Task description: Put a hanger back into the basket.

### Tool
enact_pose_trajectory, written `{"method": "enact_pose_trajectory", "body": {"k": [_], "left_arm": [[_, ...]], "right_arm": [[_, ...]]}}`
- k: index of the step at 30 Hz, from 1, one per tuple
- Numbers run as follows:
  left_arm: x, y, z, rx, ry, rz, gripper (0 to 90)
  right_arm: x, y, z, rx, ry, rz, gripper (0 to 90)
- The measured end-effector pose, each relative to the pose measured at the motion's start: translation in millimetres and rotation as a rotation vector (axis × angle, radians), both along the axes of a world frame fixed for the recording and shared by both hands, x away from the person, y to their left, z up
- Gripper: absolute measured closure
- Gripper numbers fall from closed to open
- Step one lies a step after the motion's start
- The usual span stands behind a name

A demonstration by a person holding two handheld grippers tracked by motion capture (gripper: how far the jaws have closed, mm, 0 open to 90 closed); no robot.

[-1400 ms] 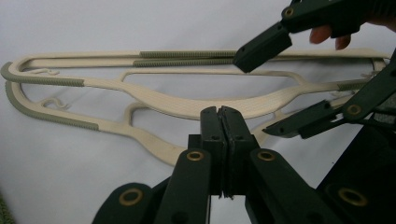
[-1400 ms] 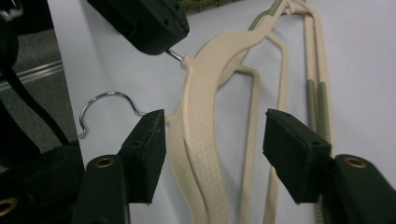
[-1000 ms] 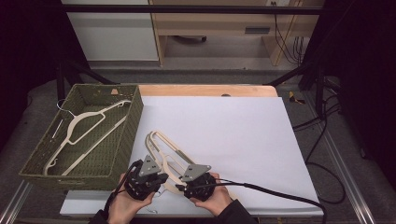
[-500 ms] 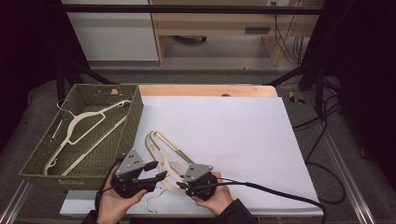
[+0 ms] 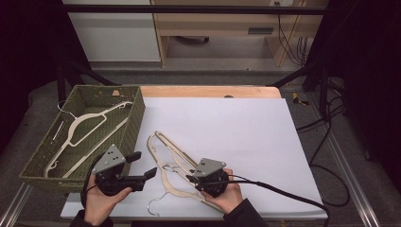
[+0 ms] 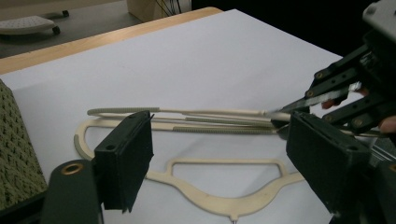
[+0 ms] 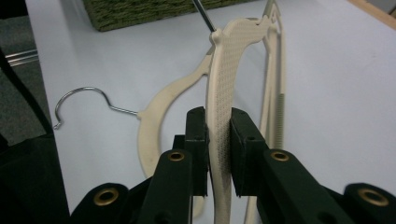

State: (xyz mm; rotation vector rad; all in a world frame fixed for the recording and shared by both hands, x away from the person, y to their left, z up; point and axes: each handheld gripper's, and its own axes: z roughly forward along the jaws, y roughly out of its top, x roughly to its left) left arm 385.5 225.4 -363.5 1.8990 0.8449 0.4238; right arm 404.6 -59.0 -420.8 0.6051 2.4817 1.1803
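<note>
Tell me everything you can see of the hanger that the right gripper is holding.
The held hanger is cream, plastic by its look, with a finely dotted texture on its flat arm and a metal hook rod at its neck. The right gripper is shut on that arm, which stands on edge between the pads. It sits near the front edge of the white table sheet, beside a second cream hanger with a wire hook. Whether the two hangers touch is unclear.

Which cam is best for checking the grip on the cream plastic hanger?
Right gripper view: the right hand-held gripper has its black pads clamped on the cream plastic hanger. High view shows the hanger small beside the holding hand. Left gripper view shows its far end flat on the table.
</note>
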Motion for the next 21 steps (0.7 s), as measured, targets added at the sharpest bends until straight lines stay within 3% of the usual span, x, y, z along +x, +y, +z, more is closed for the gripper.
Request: {"method": "enact_pose_trajectory", "body": {"k": [8, 12, 13, 21], "left_arm": [[3.9, -1.9, -7.4, 0.008, 0.009, -0.002, 17.0], [5.0, -2.8, -10.0, 0.011, 0.007, -0.002, 14.1], [5.8, -3.9, -11.5, 0.019, 0.01, 0.0, 9.9], [7.2, -6.1, -11.3, 0.011, 0.01, -0.017, 5.2]], "right_arm": [[6.1, -19.8, 12.6, -0.006, -0.051, -0.098, 83.6], [11.7, -32.8, 15.2, -0.001, -0.055, -0.144, 85.3], [14.2, -39.3, 16.8, 0.005, -0.053, -0.162, 85.9], [16.7, -56.5, 26.6, 0.058, -0.041, -0.161, 86.4]]}}
